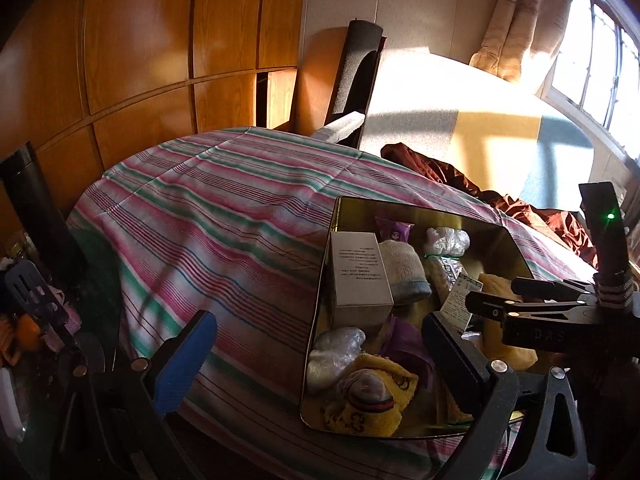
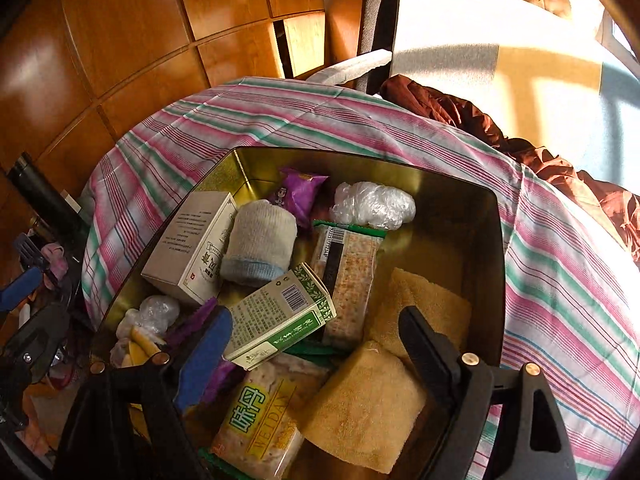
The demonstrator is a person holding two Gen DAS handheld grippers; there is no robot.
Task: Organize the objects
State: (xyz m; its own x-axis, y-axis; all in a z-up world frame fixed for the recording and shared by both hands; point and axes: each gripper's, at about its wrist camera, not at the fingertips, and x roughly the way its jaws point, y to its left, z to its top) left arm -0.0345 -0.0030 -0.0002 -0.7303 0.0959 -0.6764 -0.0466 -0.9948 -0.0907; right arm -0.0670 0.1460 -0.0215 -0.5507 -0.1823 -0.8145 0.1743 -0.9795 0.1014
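Right wrist view: your right gripper (image 2: 316, 344) hangs over the gold tin (image 2: 486, 240) on the striped bed (image 2: 560, 280), jaws wide and empty above the green-white box (image 2: 276, 316), positioned for loading. Left gripper (image 1: 320, 360) jaws wide, empty.

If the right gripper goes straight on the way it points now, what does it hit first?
Most likely the green-and-white carton lying tilted on the snacks inside the gold tin. The right gripper is open with nothing between its fingers. Depth is unclear; the yellow sponge lies close by.
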